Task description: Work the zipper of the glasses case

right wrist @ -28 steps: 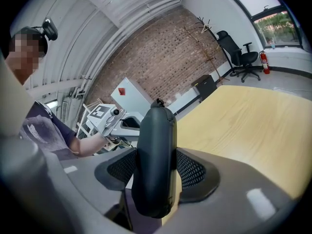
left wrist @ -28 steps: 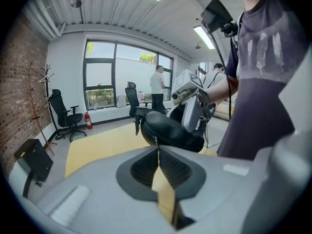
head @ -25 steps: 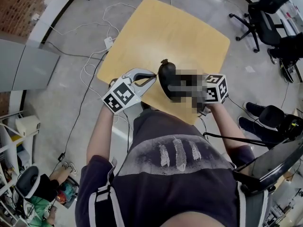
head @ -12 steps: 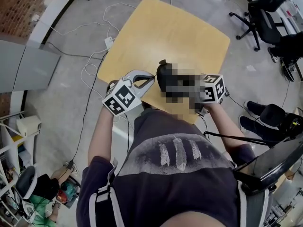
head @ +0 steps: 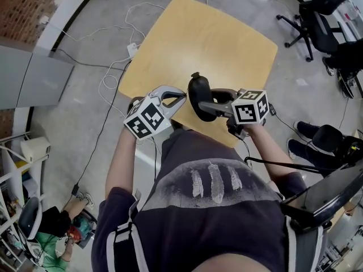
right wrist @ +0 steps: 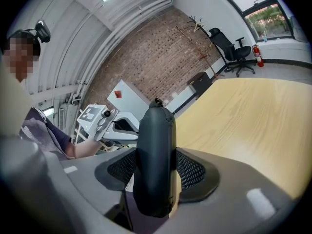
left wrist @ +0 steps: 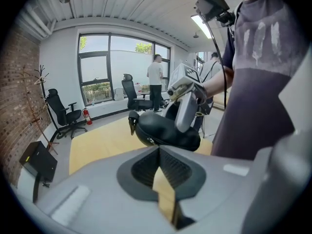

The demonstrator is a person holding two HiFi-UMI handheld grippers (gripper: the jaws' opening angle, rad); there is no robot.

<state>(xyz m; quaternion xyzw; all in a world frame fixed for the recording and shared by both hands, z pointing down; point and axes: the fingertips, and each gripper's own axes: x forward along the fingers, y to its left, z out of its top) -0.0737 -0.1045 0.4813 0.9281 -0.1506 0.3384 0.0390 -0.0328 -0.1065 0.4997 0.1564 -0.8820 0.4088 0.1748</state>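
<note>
Glasses case (right wrist: 155, 140) clamped in R claw (right wrist: 156, 173).

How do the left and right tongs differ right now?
The grey left tongs are shut and empty; the grey right tongs are clamped across the black oval glasses case. Left's tips aim at the case from beside it; right's jaws stand apart around it. Both converge on the case.

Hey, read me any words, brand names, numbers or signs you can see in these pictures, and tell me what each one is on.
No words or numbers can be read anywhere.
Left cube and right cube: black-and-white square patterns only, no letters.
Shirt: three feather shapes, no wording.
Glasses case: plain black, no brand visible.
Red mark on a pale panel by the brick wall: too small to read.
</note>
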